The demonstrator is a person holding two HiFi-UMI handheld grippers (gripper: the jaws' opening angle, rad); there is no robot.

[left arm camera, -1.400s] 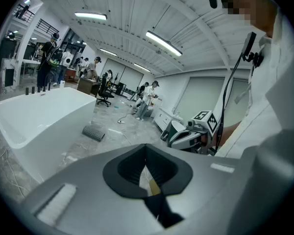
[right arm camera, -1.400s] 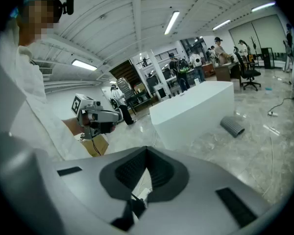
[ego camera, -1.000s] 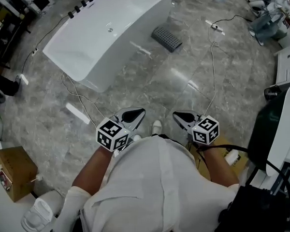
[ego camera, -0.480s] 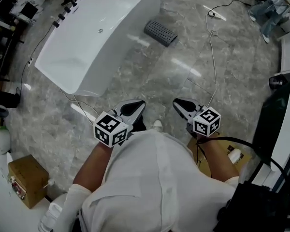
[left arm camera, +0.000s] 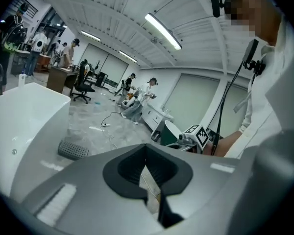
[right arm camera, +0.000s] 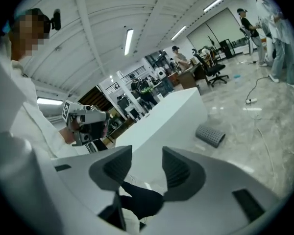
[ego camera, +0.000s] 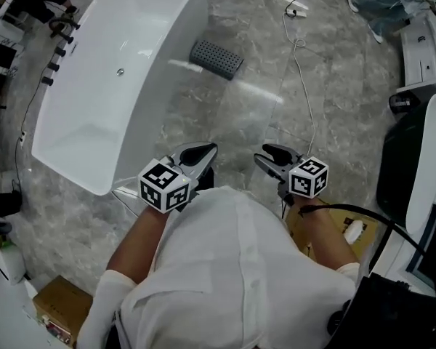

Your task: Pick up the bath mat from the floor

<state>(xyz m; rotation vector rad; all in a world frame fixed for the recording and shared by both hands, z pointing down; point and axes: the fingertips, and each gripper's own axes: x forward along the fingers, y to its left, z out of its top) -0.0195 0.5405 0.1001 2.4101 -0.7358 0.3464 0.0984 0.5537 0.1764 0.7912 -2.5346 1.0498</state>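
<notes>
The bath mat point(ego camera: 216, 59) is a grey, dotted rectangle. It lies on the marble floor beside the white bathtub point(ego camera: 123, 64), well ahead of both grippers. It also shows small in the left gripper view as the mat point(left arm camera: 72, 150) and in the right gripper view as the mat point(right arm camera: 210, 134). My left gripper point(ego camera: 203, 151) is held at waist height, shut and empty, its tips meeting point(left arm camera: 146, 147). My right gripper point(ego camera: 265, 157) is level with it. Its jaws are opening, with a clear gap and nothing between them point(right arm camera: 147, 155).
A white cable point(ego camera: 299, 71) runs across the floor from the right gripper toward the far side. Black and white equipment point(ego camera: 414, 158) stands at the right. A cardboard box point(ego camera: 58, 307) sits at the lower left. People and desks are far off in the room.
The view has moved forward: the tub and mat have slid down and left and now look closer. The right gripper's jaws have parted. The left gripper stays shut.
</notes>
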